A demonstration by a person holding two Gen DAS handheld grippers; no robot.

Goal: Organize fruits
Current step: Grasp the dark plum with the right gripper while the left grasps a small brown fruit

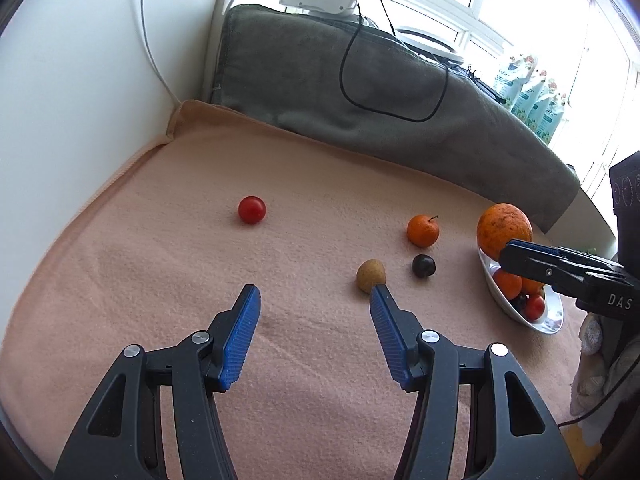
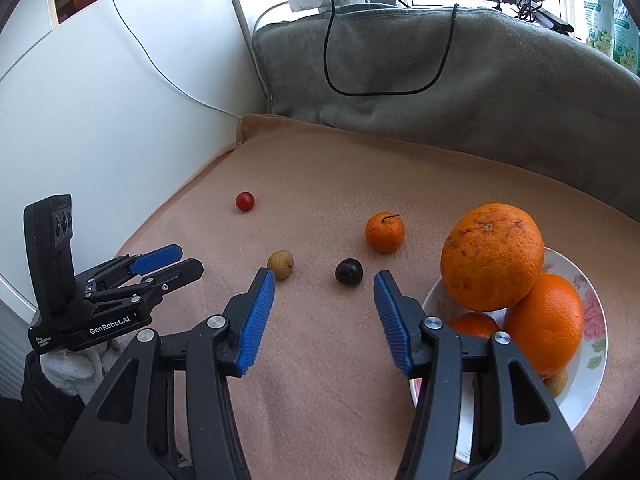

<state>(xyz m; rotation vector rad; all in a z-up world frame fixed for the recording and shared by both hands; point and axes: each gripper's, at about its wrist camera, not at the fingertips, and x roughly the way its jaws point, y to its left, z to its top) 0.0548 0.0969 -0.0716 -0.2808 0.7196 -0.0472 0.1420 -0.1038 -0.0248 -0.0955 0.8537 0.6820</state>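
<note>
Peach cloth (image 2: 320, 200). Grey blanket (image 2: 480, 92) at twelve o'clock. Red tomato (image 2: 245, 201). Orange tangerine (image 2: 385, 232). Dark plum (image 2: 349, 271). Tan-brown small fruit (image 2: 280, 265). White plate (image 2: 592, 344) with pink floral pattern. Blue ribbed pads (image 2: 258, 316).

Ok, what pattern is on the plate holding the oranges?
The plate is white with pink flowers and green leaves on its rim, clearest in the right wrist view.

Left gripper (image 1: 314, 294): black frame, blue ribbed pads, silver screws
Right gripper (image 2: 324, 280): same build
Markings: white "GenRobot.AI" lettering on left gripper body
</note>
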